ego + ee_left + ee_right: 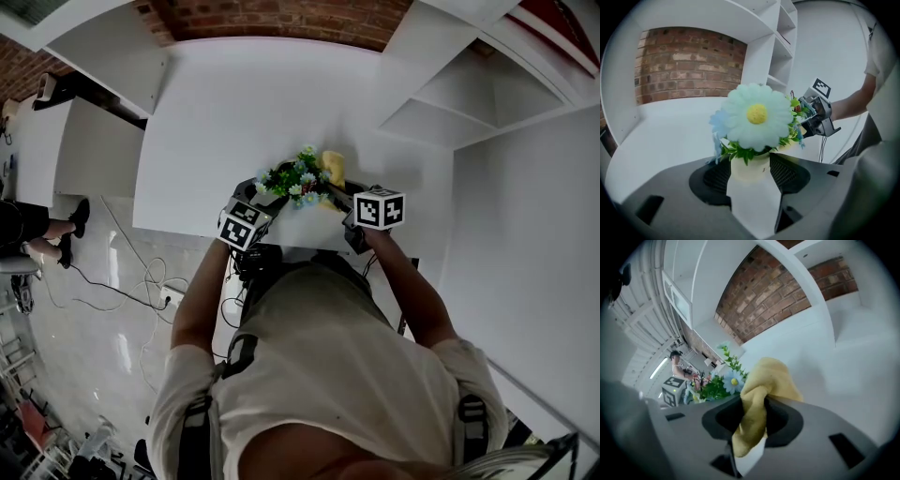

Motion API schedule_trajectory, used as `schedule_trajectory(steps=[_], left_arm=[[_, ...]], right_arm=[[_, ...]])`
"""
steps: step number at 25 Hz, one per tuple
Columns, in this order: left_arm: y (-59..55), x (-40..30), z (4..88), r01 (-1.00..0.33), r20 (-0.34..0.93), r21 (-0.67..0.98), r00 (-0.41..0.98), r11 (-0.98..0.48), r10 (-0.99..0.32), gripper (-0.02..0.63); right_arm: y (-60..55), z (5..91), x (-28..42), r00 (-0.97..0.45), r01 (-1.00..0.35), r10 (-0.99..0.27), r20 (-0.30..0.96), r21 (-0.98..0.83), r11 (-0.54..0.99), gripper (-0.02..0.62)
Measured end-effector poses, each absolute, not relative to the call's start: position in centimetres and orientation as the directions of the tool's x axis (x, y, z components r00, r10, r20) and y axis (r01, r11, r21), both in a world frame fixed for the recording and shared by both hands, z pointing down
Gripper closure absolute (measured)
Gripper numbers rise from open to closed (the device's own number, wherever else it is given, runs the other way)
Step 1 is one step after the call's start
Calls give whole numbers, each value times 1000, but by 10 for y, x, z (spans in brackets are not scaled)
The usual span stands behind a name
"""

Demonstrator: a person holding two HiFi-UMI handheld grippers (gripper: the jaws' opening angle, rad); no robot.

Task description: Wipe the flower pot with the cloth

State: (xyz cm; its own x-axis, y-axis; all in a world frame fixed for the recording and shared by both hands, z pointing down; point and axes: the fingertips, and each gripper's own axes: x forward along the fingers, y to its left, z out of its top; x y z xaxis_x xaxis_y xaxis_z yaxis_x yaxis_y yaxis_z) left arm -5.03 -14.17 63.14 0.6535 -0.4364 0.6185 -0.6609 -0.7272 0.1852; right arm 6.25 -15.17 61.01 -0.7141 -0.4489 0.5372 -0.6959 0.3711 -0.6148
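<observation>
Gripping the flower pot (750, 169) at the white table's (234, 112) near edge, left gripper (270, 197), jaws wide on its wall; right gripper (339, 195), jaws narrow, pinching the yellow cloth (764, 380) just beside the blooms (300, 178); wiping itself apparently mostly left.

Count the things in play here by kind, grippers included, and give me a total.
flower pot: 1
yellow cloth: 1
grippers: 2 (left gripper, right gripper)
Total: 4
</observation>
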Motion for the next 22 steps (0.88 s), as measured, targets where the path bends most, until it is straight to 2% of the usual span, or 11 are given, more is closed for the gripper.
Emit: schedule_trajectory(steps=[4,11,17,22], left_arm=[[-139,-43,633,-659,604,201,666,-725,-438,365],[-135,-43,633,-691,614,169,632,-703,-473,367],[-128,-47,631,-660,632,150,637,-736,-442,367],[-140,-49,626,-623,638,119,644,-774,-421,331]], right_arm=[[-146,630,54,-701,-708,-438,563,-624,331,477],[-120,661,49,-665,-745,-399,631,-600,293,476],[-113,667,47,-653,-757,-355,669,-574,312,474],[-129,643,54,-658,-752,-403,635,-571,329,474]])
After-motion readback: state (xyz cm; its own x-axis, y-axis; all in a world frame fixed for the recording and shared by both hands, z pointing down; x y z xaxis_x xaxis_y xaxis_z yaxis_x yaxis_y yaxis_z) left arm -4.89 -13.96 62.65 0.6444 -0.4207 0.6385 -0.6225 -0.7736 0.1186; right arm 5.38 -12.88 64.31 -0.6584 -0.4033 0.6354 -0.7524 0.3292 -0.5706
